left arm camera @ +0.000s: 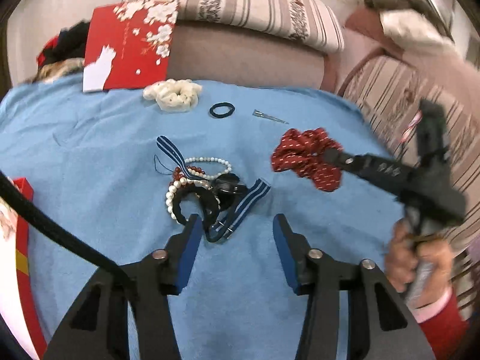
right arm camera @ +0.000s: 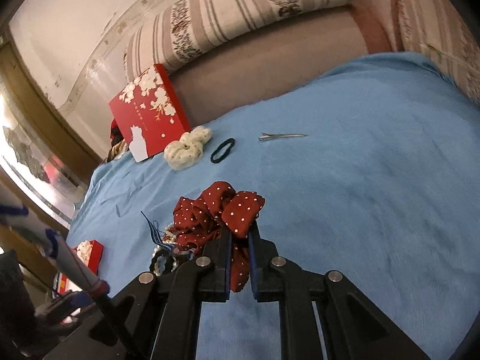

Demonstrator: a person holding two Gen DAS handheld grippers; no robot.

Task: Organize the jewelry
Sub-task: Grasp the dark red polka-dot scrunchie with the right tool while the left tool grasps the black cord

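Observation:
My right gripper (right arm camera: 240,228) is shut on a red polka-dot scrunchie (right arm camera: 219,210), held just above the blue cloth; it also shows in the left wrist view (left arm camera: 303,156) with the right gripper (left arm camera: 333,154) pinching it. My left gripper (left arm camera: 237,222) is open and empty, just in front of a tangled pile of pearl and red bead bracelets, a black hair tie and a blue striped ribbon (left arm camera: 204,186). Further back lie a cream scrunchie (left arm camera: 172,93), a black hair elastic (left arm camera: 222,110) and a metal hair clip (left arm camera: 270,117).
A red flowered box lid (left arm camera: 129,48) leans at the cloth's far left edge. Another red box (left arm camera: 21,225) sits at the left edge. A striped sofa cushion (left arm camera: 255,3) lies behind. The blue cloth (right arm camera: 375,180) stretches to the right.

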